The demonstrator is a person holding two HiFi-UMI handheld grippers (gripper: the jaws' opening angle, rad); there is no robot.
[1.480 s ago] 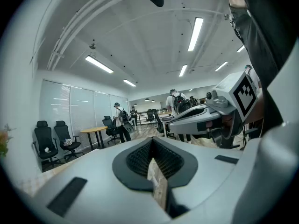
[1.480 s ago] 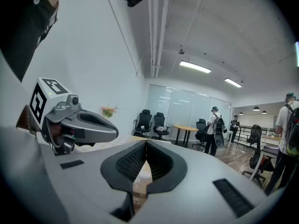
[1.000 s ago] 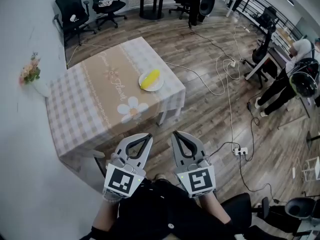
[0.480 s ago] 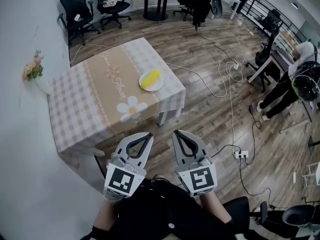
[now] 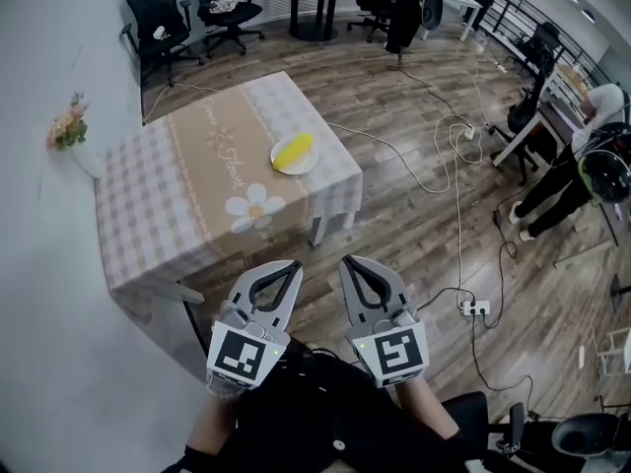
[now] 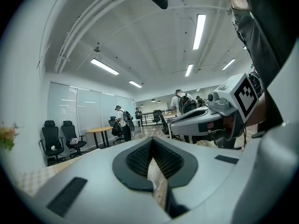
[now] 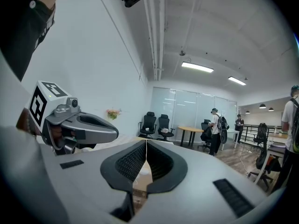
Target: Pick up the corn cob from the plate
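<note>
This is the approach step, before any reach. The corn cob (image 5: 294,150) lies untouched on the white plate (image 5: 307,165), which sits on the checked-cloth surface (image 5: 158,205). The left gripper (image 5: 292,267) and the right gripper (image 5: 351,262) are held side by side close to the person's body, well apart from the plate and on its near side, over the wooden floor rather than over the surface. In each gripper's own view the jaws meet at their tips with nothing between them, so both are closed and empty. Judging from this, the next move calls for walking closer to the plate and choosing one gripper. Its jaws must then be spread wide enough for the cob's girth, lined up across the cob, and brought down on it without nudging the plate. Compared with a second ago, little has changed. The plate sits at almost the same spot in the head view, while the office chairs and round table beyond it have slid slightly rightward. The grippers keep their place before the body, with their jaws as shut as before.
</note>
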